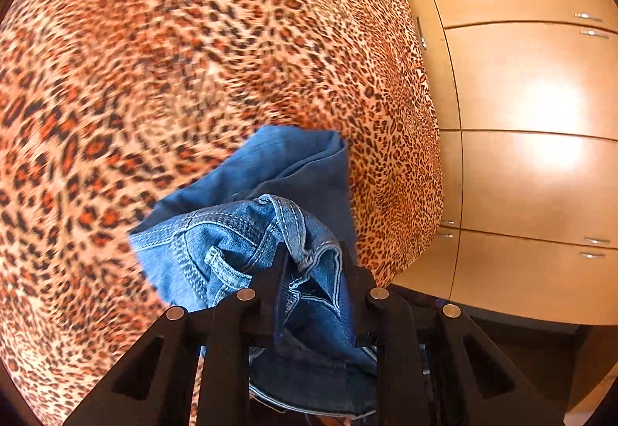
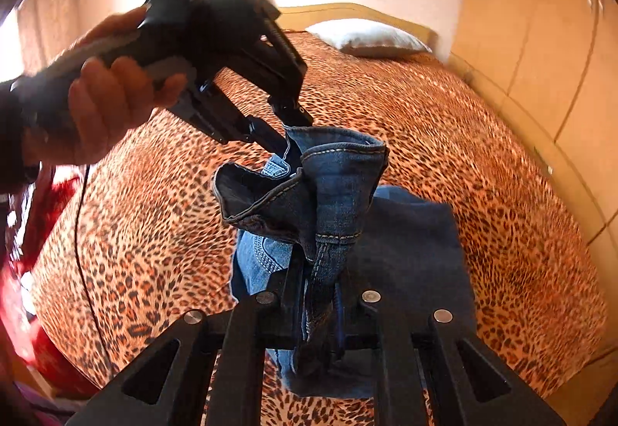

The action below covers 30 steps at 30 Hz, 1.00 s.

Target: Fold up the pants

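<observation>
Both grippers clamp the blue denim pants (image 2: pixel 340 202) above the leopard-print bed (image 2: pixel 483 171). The right gripper (image 2: pixel 320 279) pinches a bunched seam; just beyond it, the left gripper (image 2: pixel 287 134) grips the waistband. The rest of the pants hangs below them, toward the bedspread.

left gripper (image 1: pixel 311 260) clamped on denim, angled down; right gripper (image 2: pixel 320 271) likewise; hand (image 2: pixel 112 105) grips left handle.

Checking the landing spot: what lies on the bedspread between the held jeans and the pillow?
Nothing: bare leopard bedspread from jeans to pillow, right wrist view.
</observation>
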Motion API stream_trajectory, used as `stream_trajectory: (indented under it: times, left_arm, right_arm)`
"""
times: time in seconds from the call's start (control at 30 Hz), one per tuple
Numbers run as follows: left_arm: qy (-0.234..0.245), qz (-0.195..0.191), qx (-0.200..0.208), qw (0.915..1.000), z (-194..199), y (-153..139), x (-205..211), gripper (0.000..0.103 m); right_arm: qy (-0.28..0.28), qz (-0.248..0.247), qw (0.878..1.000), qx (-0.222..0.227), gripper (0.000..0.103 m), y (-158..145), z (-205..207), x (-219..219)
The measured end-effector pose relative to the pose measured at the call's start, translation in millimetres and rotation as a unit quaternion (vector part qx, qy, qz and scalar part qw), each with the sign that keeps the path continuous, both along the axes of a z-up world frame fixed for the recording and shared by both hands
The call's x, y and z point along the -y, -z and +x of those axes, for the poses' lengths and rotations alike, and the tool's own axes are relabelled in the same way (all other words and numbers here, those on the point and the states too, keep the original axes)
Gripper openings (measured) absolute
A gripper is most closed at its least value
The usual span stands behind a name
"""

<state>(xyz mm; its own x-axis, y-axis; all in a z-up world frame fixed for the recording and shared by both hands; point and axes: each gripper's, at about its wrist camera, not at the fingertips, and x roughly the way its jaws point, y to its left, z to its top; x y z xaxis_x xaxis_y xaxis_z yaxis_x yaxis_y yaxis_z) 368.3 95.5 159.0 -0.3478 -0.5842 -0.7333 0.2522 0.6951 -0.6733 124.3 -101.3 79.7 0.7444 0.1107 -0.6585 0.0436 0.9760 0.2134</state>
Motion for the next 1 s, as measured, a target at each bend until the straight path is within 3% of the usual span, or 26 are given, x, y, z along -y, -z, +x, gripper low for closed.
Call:
stream_trajectory:
  times: [0.1, 0.27, 0.33, 0.47, 0.53, 0.6, 0.67, 0.77, 0.83, 0.93, 1.0]
  left_arm:
    - [0.034, 0.023, 0.000, 0.9992, -15, 17, 79, 0.021]
    - [0.087, 0.121, -0.005, 0.9889, -52, 87, 194, 0.021]
    - [0.095, 0.141, -0.004, 0.9854, -61, 98, 219, 0.021]
    - [0.091, 0.103, -0.005, 0.9905, -62, 77, 238, 0.026]
    - [0.073, 0.070, 0.018, 0.9947, -56, 46, 226, 0.039]
    - [0.033, 0.037, 0.048, 0.9976, -50, 13, 194, 0.069]
    - [-0.026, 0.032, 0.084, 0.9956, -44, -10, 146, 0.087]
    - [-0.103, 0.067, 0.104, 0.9871, -46, -7, 70, 0.087]
    - [-0.159, 0.086, 0.064, 0.9815, -51, 19, 24, 0.087]
    - [-0.227, 0.086, -0.005, 0.9701, -61, 61, -21, 0.086]
    - [-0.260, 0.068, -0.042, 0.9622, -61, 82, -36, 0.086]
  right_arm:
    - [0.048, 0.109, 0.992, -0.029, 0.012, 25, -1, 70]
    - [0.077, 0.234, 0.962, -0.116, 0.013, 104, -16, 143]
    - [0.056, 0.253, 0.954, -0.150, 0.018, 128, -20, 149]
    - [-0.019, 0.246, 0.955, -0.163, 0.026, 131, -24, 158]
    - [-0.049, 0.245, 0.955, -0.161, 0.026, 125, -29, 172]
    - [-0.064, 0.240, 0.956, -0.154, 0.026, 117, -34, 193]
    - [-0.051, 0.239, 0.959, -0.142, 0.029, 109, -33, 221]
    - [-0.024, 0.291, 0.949, -0.121, 0.037, 98, -18, 256]
    - [-0.026, 0.355, 0.926, -0.125, 0.048, 101, 10, 269]
    - [-0.038, 0.460, 0.876, -0.138, 0.054, 113, 57, 269]
    - [-0.030, 0.460, 0.873, -0.160, 0.055, 120, 86, 261]
